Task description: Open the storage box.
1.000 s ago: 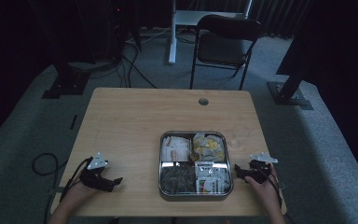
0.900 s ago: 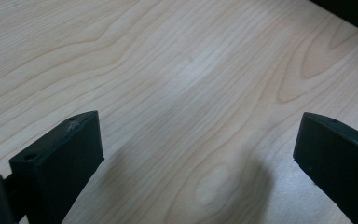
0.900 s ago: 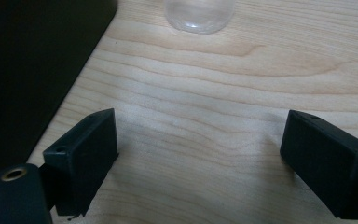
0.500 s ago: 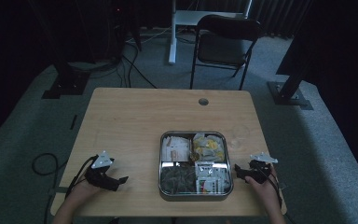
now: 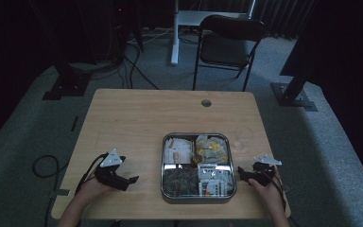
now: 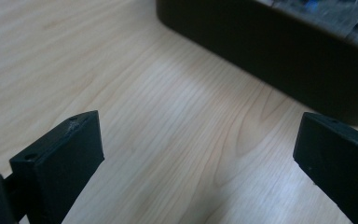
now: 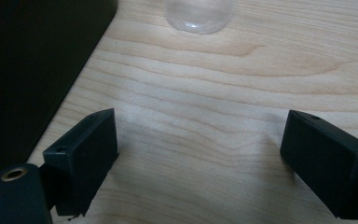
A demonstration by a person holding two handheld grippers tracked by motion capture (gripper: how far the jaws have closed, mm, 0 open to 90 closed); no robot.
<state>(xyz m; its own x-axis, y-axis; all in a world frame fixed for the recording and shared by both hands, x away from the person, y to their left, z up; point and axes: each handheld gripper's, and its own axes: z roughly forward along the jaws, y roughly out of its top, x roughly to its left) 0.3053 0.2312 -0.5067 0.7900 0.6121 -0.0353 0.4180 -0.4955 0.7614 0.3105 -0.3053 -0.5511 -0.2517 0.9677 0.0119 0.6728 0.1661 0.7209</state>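
A square metal tray (image 5: 162, 165) with four compartments sits near the table's front edge, holding packets and wrapped snacks. My left gripper (image 5: 131, 180) rests low on the table to the tray's left, jaws pointed at it. In the left gripper view the left gripper (image 6: 200, 135) is open over bare wood, with the tray's dark wall (image 6: 270, 60) ahead. My right gripper (image 5: 241, 171) lies just right of the tray. In the right gripper view the right gripper (image 7: 200, 135) is open and empty, the tray wall (image 7: 28, 70) at its left and a clear cup (image 7: 199, 14) ahead.
The clear cup (image 5: 242, 137) stands right of the tray's far corner. A round cable hole (image 5: 206, 102) is at the table's far side. A black folding chair (image 5: 229, 45) and stand bases (image 5: 295, 97) are on the floor beyond.
My left gripper has slid a little to the right, closer to the tray. The right gripper has stayed in place.
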